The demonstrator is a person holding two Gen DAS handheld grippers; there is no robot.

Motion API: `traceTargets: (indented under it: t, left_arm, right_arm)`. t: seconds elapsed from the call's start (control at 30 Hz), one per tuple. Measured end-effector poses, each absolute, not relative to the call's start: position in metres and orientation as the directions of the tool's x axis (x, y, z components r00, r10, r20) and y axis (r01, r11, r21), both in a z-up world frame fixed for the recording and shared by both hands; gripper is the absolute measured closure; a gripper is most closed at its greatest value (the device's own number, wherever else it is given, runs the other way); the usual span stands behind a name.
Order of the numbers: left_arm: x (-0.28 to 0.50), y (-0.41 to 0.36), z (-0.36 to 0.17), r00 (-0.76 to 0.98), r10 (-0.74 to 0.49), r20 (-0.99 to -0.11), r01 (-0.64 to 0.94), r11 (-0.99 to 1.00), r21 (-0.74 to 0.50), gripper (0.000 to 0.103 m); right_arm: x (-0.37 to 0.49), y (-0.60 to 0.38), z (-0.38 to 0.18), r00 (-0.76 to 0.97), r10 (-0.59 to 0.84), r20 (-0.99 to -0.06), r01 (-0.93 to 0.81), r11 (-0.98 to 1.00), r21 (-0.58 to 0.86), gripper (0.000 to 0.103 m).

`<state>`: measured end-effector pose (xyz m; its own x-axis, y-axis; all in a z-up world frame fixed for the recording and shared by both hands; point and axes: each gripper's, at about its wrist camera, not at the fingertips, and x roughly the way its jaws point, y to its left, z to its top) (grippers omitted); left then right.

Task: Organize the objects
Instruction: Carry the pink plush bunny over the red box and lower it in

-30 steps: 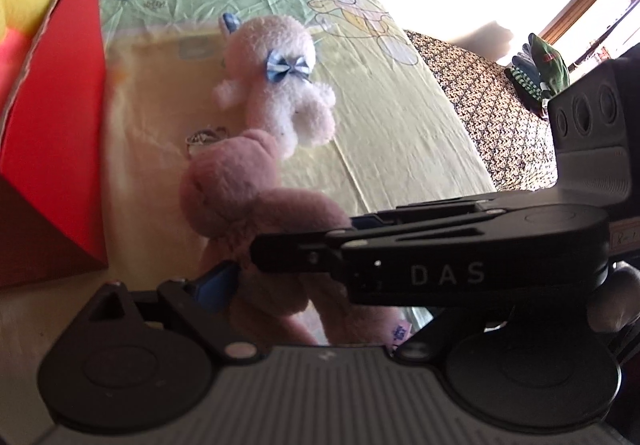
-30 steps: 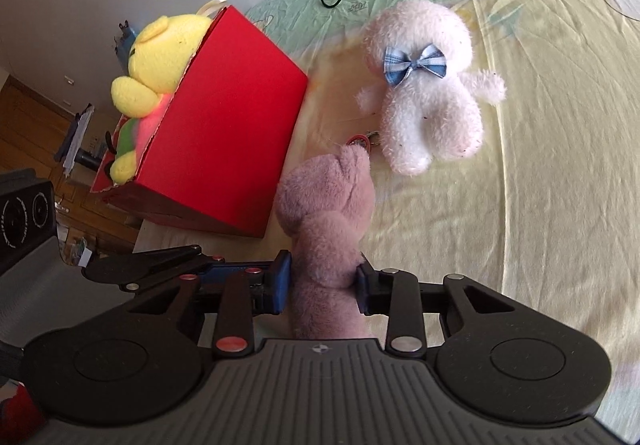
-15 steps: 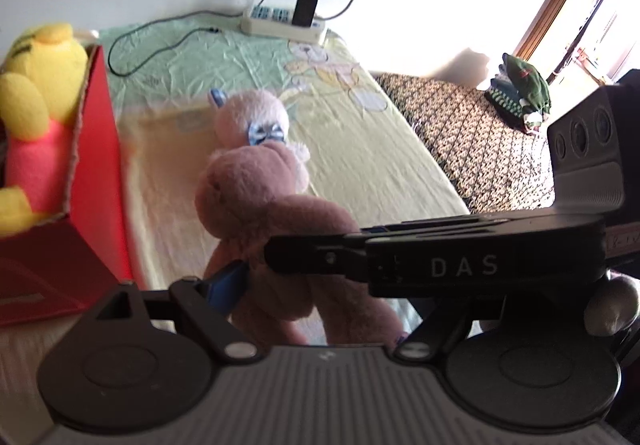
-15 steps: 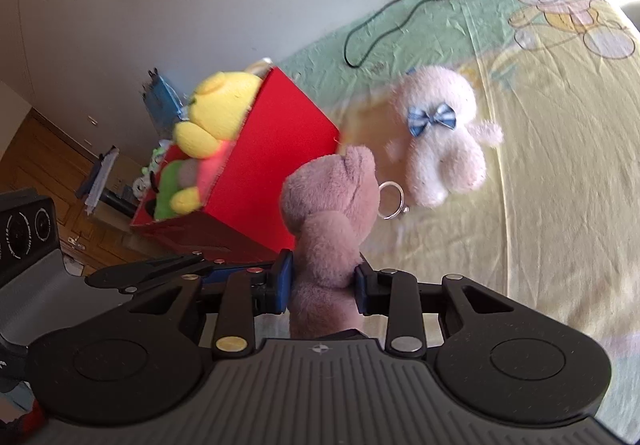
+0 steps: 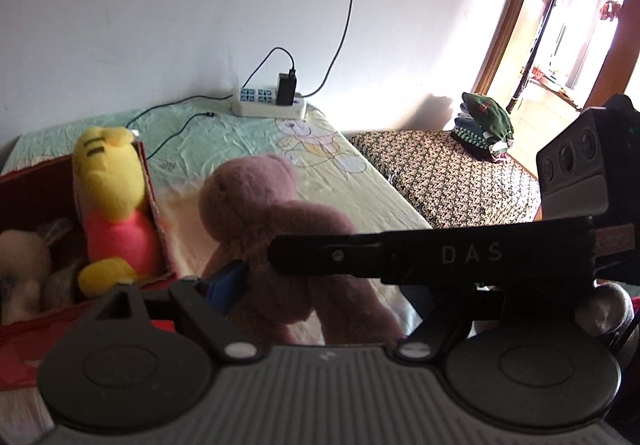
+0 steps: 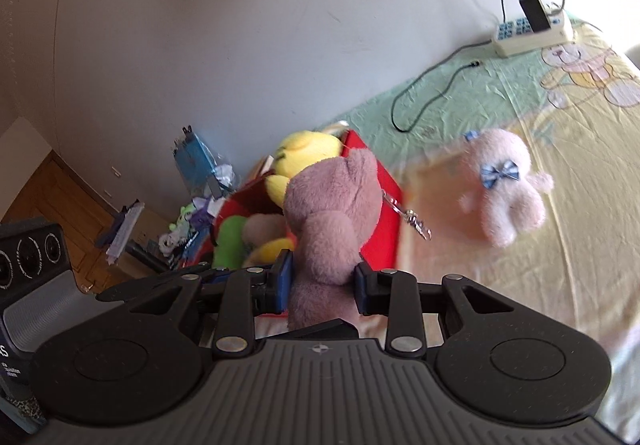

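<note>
The right tool (image 6: pixel 322 287) is pinching the brown teddy bear (image 6: pixel 330 221) around its middle, and the bear stands upright in the air with its head up. The left tool (image 5: pixel 256 273) is spread around the same bear, one blue pad at its side. The red box (image 6: pixel 382 213) lies just behind and below the bear, so the right tool is well placed to drop it in beside the yellow bear (image 5: pixel 110 189).

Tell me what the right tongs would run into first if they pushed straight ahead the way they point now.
Probably the red box. The right tongs are shut on the mauve teddy, and the box with the yellow plush sits directly behind it in the right wrist view. Depth is unclear, so they might pass over it.
</note>
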<state>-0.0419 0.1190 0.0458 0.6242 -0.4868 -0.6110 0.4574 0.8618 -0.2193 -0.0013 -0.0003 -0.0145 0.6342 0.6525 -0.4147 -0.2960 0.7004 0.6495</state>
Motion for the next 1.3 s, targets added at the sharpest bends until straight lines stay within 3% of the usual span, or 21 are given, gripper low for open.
traceTargets:
  t: [0.7,0.97,1.17,1.3]
  left_arm:
    - [-0.01,0.263,0.081,0.709,-0.468,-0.528,0.502,0.86,-0.089,0.023]
    - [0.032,0.291,0.058,0.677,-0.483,-0.555,0.496,0.857,-0.141,0.028]
    - [0.054,0.304,0.031,0.635,-0.492,-0.595,0.485,0.854,-0.188,0.028]
    - [0.056,0.316,0.029,0.622,-0.525,-0.581,0.478,0.842,-0.249,0.028]
  right_arm:
    - [0.044,0.144,0.011,0.761,0.576,-0.298,-0.257,0.69,0.677,0.07]
    - [0.082,0.17,-0.008,0.791,0.507,-0.343,-0.199,0.743,0.639,0.082]
    - [0.099,0.182,-0.027,0.789,0.464,-0.403,-0.163,0.79,0.591,0.082]
    - [0.1,0.185,-0.021,0.818,0.446,-0.363,-0.177,0.797,0.578,0.083]
